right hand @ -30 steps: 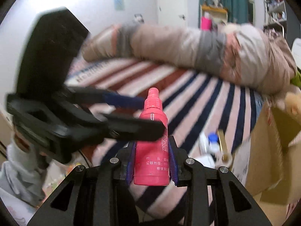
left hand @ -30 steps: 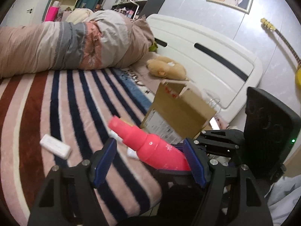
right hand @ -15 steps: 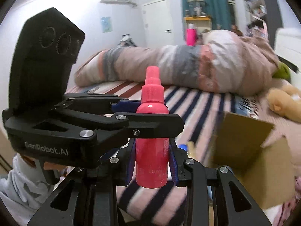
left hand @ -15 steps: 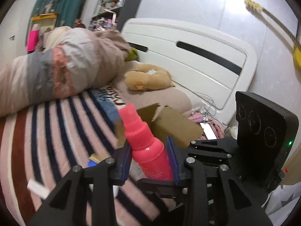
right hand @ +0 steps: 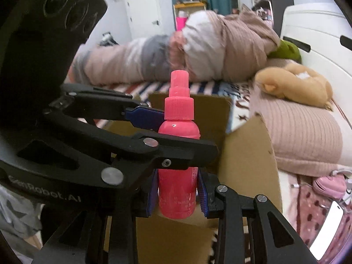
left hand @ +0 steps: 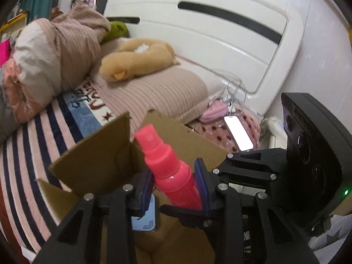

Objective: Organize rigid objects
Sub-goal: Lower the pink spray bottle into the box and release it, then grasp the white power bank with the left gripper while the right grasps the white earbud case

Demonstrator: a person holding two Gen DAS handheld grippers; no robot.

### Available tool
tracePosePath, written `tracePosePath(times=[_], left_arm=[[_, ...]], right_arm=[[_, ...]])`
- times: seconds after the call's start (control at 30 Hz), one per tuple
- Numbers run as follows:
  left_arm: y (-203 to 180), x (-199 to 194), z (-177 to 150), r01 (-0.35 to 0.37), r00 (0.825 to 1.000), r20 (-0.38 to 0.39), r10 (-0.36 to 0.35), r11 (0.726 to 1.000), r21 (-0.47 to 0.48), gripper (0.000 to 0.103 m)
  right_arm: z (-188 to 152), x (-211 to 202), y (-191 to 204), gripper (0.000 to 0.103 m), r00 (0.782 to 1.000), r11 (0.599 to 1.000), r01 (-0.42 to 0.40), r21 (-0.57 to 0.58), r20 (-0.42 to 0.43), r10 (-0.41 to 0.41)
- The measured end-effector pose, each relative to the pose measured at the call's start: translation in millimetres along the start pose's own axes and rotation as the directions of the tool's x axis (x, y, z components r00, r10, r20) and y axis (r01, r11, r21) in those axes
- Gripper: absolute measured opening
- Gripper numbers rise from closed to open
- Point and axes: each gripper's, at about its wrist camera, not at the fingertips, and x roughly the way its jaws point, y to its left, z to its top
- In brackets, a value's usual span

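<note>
A pink spray bottle [left hand: 169,167] is held over an open cardboard box [left hand: 92,165]. My left gripper [left hand: 173,189] is shut on the bottle's body. My right gripper [right hand: 178,194] is shut on the same bottle [right hand: 178,145] lower down, near its base. In the right wrist view the left gripper's fingers [right hand: 143,115] cross from the left and clasp the bottle at its shoulder. The box [right hand: 248,149] sits right behind and under the bottle. A small light-blue item [left hand: 145,220] lies inside the box.
The box stands on a striped blanket [left hand: 26,145] on a bed. A rolled duvet [right hand: 176,52], a tan plush toy [left hand: 136,59], a pillow [left hand: 162,92] and a white headboard [left hand: 220,28] lie beyond. A lit phone [left hand: 238,133] lies on a spotted pink cover at the right.
The left gripper closed on the pink bottle, which the right gripper still holds. Both moved together with the bottle from over the striped blanket to over the open box.
</note>
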Motion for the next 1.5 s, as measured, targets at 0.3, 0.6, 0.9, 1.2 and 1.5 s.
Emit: tracePosePath(times=[0.3,0.6,0.9,1.2,1.5], left_arm=[[11.4,-20.8,-6.4,-0.047,0.998,0.037,0.048,0.999,-0.007,0.059],[41.9,-125.8,-41.6,-0.216,0.957,0.177,0.230,0.972,-0.094,0.069],[104.8,-200.7,-121.0,-0.428,0.864,0.164,0.475,0.867,-0.258,0.075],[186.9,-174.5,-206.1,-0.444,0.868,0.044,0.495,0.811,-0.380,0.075],[262.6,-106.1,-241.7,-0.445,0.883,-0.074,0.464,0.775,-0.448,0.084]], right_arm=[[-6.8,8.5,-8.8,0.034,0.998,0.998,0.060,0.015,-0.029,-0.059],[13.9,-21.3,35.2,0.034,0.996,1.000,-0.010,-0.013,0.089,0.011],[22.6,-8.7,144.5,0.035,0.966,0.958,-0.246,-0.150,0.043,0.255],[-0.6,97.3,197.6,0.043,0.964,0.970,-0.197,-0.144,-0.208,0.165],[-20.7,171.0,160.8,0.059,0.936,0.994,0.035,-0.103,-0.345,-0.069]])
